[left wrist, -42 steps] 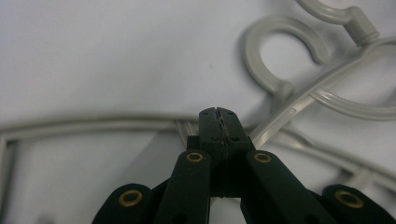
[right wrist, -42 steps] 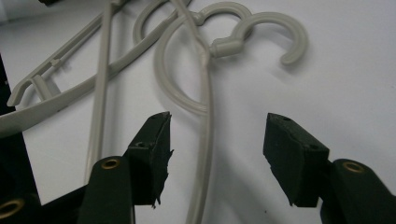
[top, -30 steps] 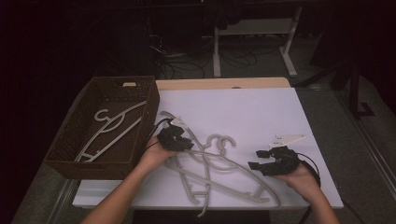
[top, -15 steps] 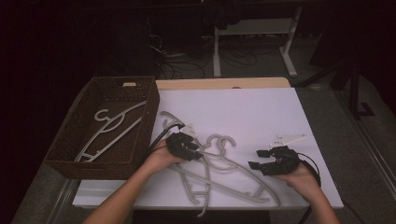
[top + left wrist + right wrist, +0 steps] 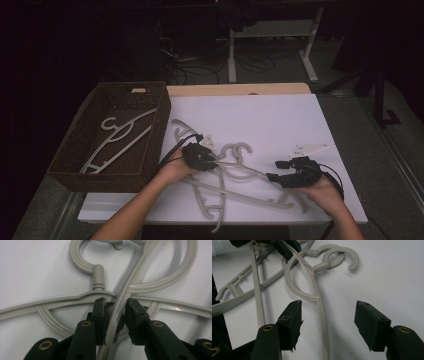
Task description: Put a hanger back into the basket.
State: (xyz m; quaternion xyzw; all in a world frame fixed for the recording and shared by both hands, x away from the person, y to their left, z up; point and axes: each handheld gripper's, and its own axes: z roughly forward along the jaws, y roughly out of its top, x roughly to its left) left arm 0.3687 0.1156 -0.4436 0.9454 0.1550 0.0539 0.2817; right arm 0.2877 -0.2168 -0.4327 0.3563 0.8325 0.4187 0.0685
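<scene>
1. Hangers [image 5: 235, 172] of pale grey plastic lie tangled in a heap on the white worktop [image 5: 280, 120], near its near edge, just right of the brown woven basket [image 5: 150, 97]; their hooks [image 5: 240, 149] point to the far side.
2. Left gripper [image 5: 210, 161] sits over the heap's left part; in the left gripper view its fingers [image 5: 100, 315] have just been closing around one thin hanger arm [image 5: 117, 312] that runs up between them; the left pad touches the arm, the right pad stands just beside it with a slight gap.
3. Right gripper [image 5: 280, 172] rests at the heap's right end; in the right gripper view its fingers [image 5: 292, 322] are spread wide, with a thin hanger arm [image 5: 322, 320] lying between them, touched by neither.
4. Two more hangers [image 5: 117, 140] lie inside the basket, at the worktop's left.
</scene>
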